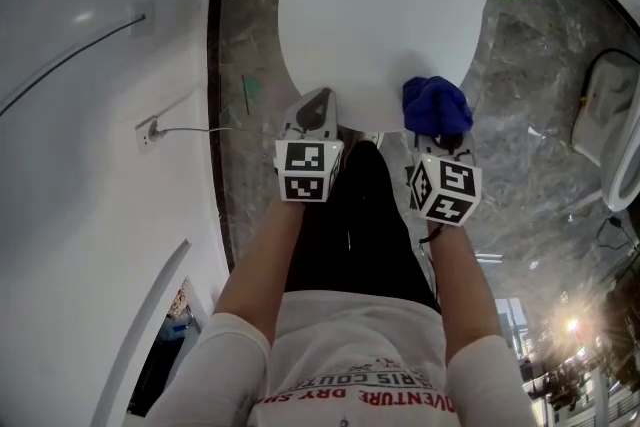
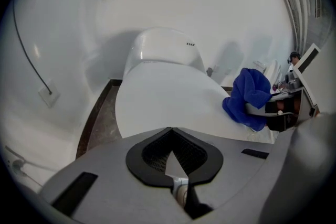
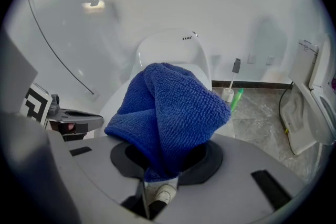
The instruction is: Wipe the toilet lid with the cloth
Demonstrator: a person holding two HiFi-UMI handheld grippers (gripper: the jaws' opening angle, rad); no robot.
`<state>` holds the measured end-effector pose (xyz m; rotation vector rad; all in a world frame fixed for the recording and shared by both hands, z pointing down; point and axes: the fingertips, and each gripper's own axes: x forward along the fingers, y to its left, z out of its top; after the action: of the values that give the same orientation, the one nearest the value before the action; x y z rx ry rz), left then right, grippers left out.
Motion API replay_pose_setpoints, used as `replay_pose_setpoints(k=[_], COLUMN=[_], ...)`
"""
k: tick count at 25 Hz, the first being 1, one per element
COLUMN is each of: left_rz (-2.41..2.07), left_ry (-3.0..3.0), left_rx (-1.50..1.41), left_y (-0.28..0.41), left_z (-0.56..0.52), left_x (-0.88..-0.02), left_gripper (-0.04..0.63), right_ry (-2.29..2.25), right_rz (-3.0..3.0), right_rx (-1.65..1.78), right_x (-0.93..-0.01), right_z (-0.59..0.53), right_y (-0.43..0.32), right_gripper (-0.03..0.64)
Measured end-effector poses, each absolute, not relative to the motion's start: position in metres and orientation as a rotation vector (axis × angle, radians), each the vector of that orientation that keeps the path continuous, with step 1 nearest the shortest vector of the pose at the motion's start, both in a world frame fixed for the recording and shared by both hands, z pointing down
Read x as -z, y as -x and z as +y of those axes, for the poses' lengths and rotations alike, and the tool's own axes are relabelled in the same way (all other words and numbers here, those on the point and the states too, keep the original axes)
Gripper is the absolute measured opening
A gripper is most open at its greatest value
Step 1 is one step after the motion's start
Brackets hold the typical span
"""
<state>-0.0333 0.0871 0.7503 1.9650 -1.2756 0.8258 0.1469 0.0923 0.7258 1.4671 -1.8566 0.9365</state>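
The left gripper [image 2: 171,131], jaws pressed together on nothing, sits at the front edge of the closed white plastic toilet lid [image 1: 380,15]. The bunched blue microfibre cloth [image 3: 168,113] is pinched by 1 end in the right gripper [image 3: 157,181] at the lid's front-right edge. It may drag free while wiping. Far right, a small white floor holder [image 3: 227,95] contains a toilet brush [image 3: 235,68].

white T-shirt [image 1: 350,355] (red lettering) | black trousers [image 1: 352,235] | grey left tool [image 1: 318,105], right tool [image 1: 439,143]

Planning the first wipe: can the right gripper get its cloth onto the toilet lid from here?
Likely yes: right gripper, shut on the cloth, is at the near edge of the toilet lid, which is bare.
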Motion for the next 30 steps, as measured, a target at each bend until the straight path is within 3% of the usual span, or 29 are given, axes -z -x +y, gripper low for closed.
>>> replay_pose_setpoints(k=[10, 18, 30], left_rz=[-1.257, -1.327, -1.371], left_ry=[-1.923, -1.966, -2.095], left_rx=[-0.832, -0.779, -0.561], left_y=[0.033, 0.046, 0.085], left_z=[0.088, 0.066, -0.07], left_x=[-0.79, -0.758, -0.677], left_gripper=[0.006, 0.006, 0.006], right_ry=[-1.421, -1.384, -1.359], right_rz=[-1.806, -1.799, -2.058], right_rx=[-1.039, -0.897, -0.96], right_x=[-0.771, -0.739, -0.681], right_z=[0.093, 0.081, -0.081], right_y=[-0.149, -0.139, -0.039], right_gripper=[0.087, 0.087, 0.087])
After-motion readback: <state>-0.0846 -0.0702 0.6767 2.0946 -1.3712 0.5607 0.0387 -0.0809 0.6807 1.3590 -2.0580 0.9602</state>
